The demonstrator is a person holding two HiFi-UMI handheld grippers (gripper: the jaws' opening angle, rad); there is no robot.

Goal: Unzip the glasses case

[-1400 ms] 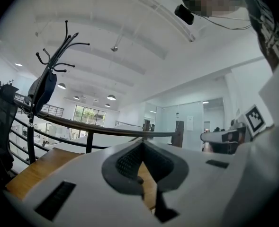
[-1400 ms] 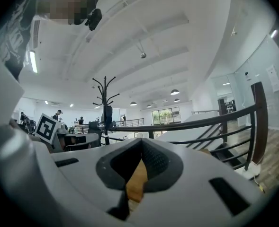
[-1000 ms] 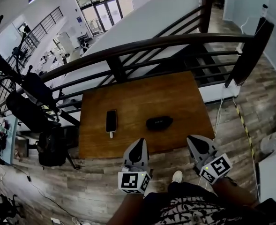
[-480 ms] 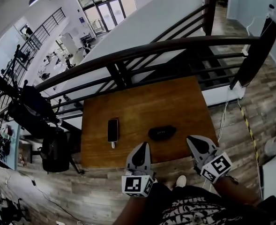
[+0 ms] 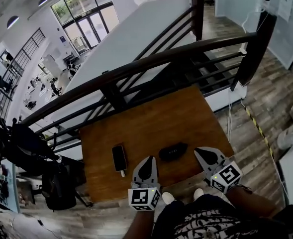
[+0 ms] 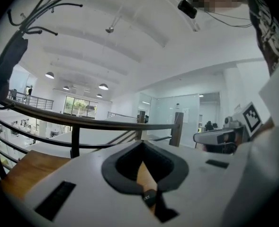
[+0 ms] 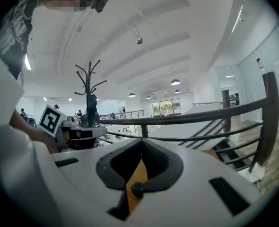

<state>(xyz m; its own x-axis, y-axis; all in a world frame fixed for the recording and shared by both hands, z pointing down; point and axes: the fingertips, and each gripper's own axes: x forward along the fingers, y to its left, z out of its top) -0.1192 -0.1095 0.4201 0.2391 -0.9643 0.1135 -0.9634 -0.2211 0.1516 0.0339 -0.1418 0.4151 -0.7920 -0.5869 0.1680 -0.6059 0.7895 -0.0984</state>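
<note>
On the brown wooden table, black oval glasses case lies untouched. Approach stage: left gripper, right gripper near it, both closed, empty. Next, likely: steady case, locate zipper pull, unseen here.

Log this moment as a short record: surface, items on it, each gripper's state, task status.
surface: wooden table beside a dark railing
glasses case: black, lying near the table's front edge, nothing touching it
phone: flat on the table, left of the case, apart from it
left gripper: jaws together, empty, between phone and case
right gripper: jaws together, empty, right of the case
task status: unzipping not yet begun
</note>
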